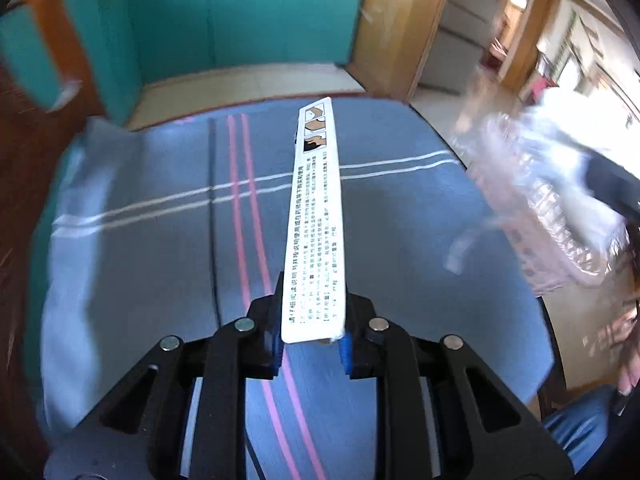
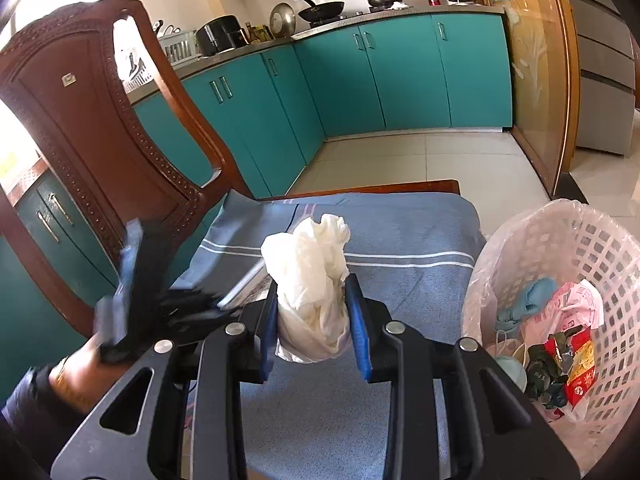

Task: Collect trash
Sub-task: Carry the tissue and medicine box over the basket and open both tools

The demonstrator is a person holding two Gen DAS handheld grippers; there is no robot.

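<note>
The left claw [image 1: 310, 344] is tilting steeply downward, its blue pads [image 1: 275, 350] pinching a long flat strip. The right claw [image 2: 316, 332] is angling down too, squeezing a crumpled wad, a sleeved hand [image 2: 76, 376] gripping nearby.

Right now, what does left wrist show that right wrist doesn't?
Left wrist only: the left gripper shut on a long printed box.
Right wrist only: the right gripper shut on a crumpled tissue, trash lying inside the bin, and the kitchen counter with pans.
Both: the blue cloth, the lined bin, teal cabinets.
</note>
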